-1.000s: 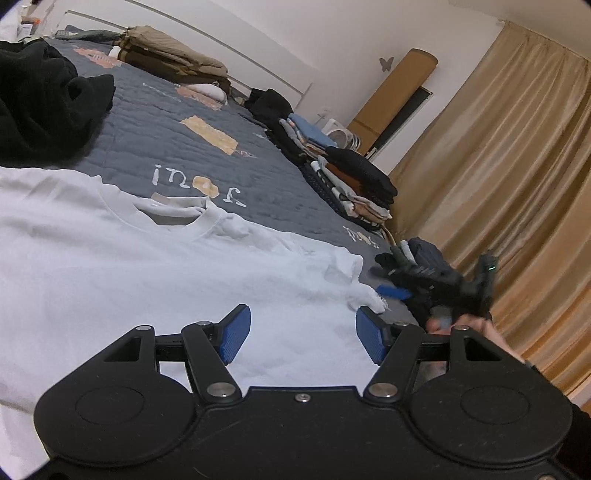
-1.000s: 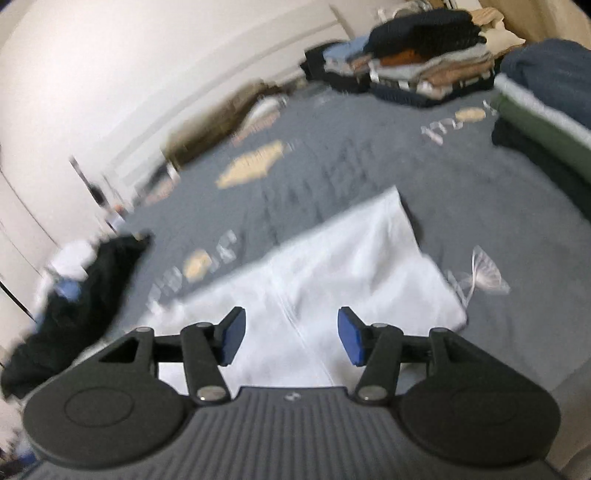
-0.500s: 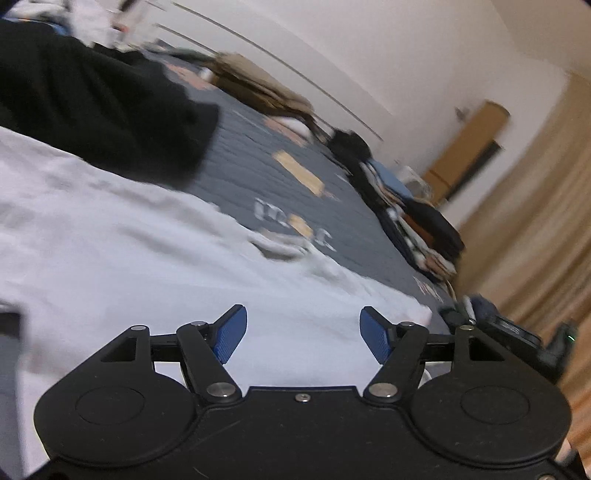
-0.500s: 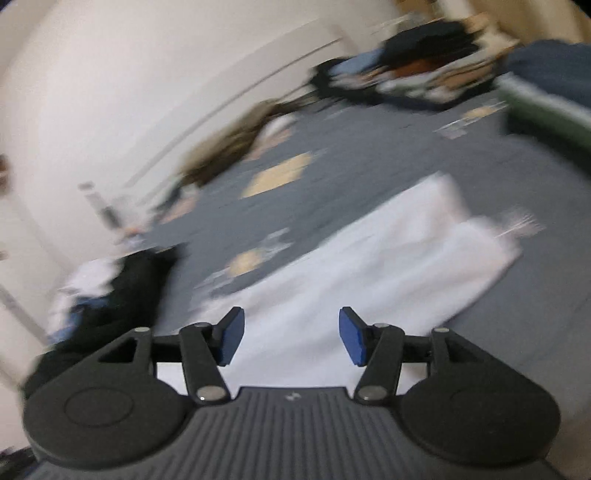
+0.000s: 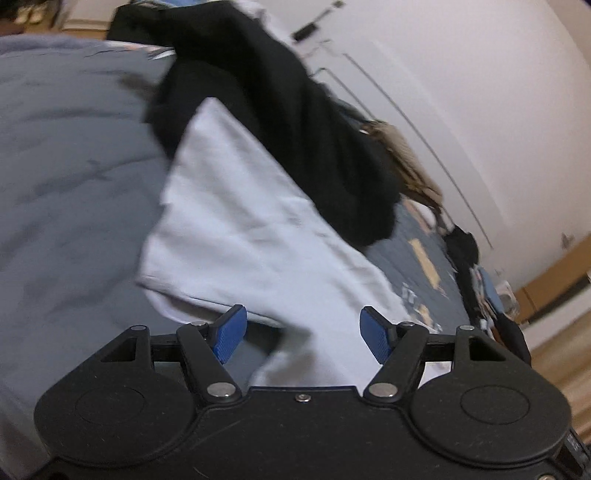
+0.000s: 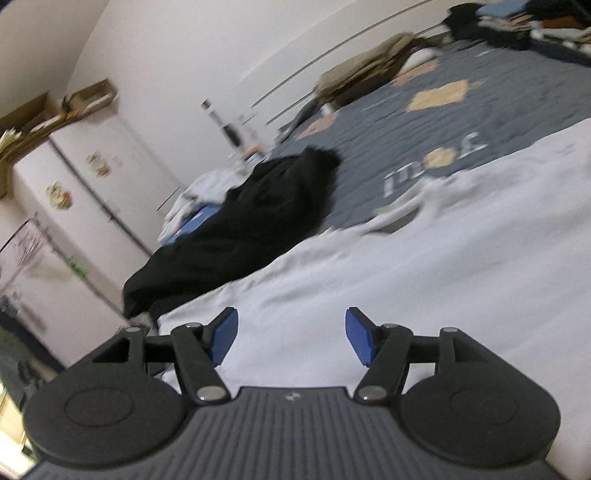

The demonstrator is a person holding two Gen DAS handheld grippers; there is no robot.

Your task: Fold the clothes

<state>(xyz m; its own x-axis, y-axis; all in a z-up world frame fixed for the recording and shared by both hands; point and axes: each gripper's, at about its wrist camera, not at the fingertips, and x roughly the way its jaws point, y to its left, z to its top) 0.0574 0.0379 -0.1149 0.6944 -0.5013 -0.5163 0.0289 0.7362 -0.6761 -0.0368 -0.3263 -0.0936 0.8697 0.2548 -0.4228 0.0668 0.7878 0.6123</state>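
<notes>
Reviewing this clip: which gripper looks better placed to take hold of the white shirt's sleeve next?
Left, probably. The left gripper has the white shirt's sleeve edge just ahead of its open jaws. The right gripper, jaws opening, faces only the flat shirt body.

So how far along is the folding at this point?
Done: folded stacks sit at the bed's far edge. In hand: nothing; the white T-shirt lies spread out, unfolded. The left gripper is open above its sleeve, and the right gripper is opening over its body. Left: folding this shirt, then the black garment.
</notes>
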